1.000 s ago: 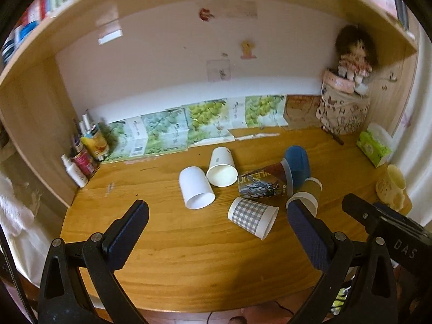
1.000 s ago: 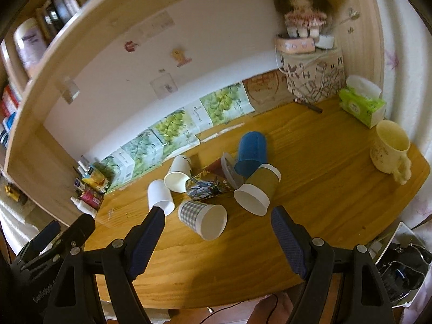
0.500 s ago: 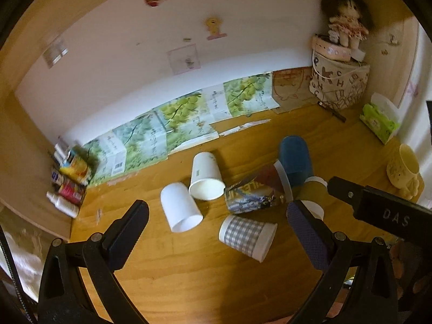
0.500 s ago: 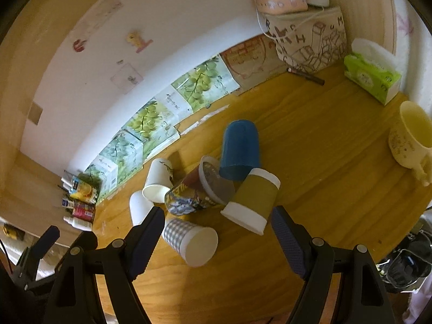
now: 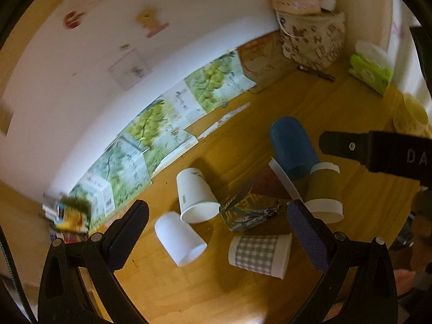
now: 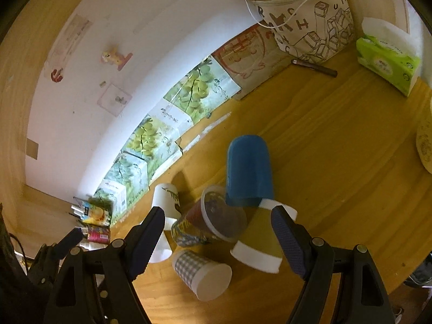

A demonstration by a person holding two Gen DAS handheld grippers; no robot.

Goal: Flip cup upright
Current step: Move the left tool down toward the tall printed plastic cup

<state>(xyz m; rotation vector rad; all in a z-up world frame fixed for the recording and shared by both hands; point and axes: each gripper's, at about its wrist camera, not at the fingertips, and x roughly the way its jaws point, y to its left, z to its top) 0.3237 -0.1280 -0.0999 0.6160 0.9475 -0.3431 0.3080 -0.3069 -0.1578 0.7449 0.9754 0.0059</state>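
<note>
Several cups lie on their sides in a cluster on the wooden desk (image 5: 205,294): a plain white cup (image 5: 179,239), a white printed cup (image 5: 195,195), a checked cup (image 5: 259,251), a printed cup with a clear lid (image 5: 253,202), a blue cup (image 5: 293,147) and an olive cup (image 5: 322,193). My left gripper (image 5: 217,228) is open above the white cups and holds nothing. My right gripper (image 6: 218,233) is open above the lidded cup (image 6: 213,222), with the olive cup (image 6: 260,241), the blue cup (image 6: 248,170) and the checked cup (image 6: 201,274) around it.
Printed cartons (image 6: 167,124) line the back wall. A printed bag (image 6: 307,24), a green tissue pack (image 6: 387,64) and a pen (image 6: 314,64) lie at the back right. A yellow mug (image 5: 411,116) stands at the right edge. Small bottles (image 6: 93,222) stand at the left.
Both grippers have moved forward and down toward the cup cluster and tilted; the cups now look larger. The cups have not moved. Both grippers stay open.
</note>
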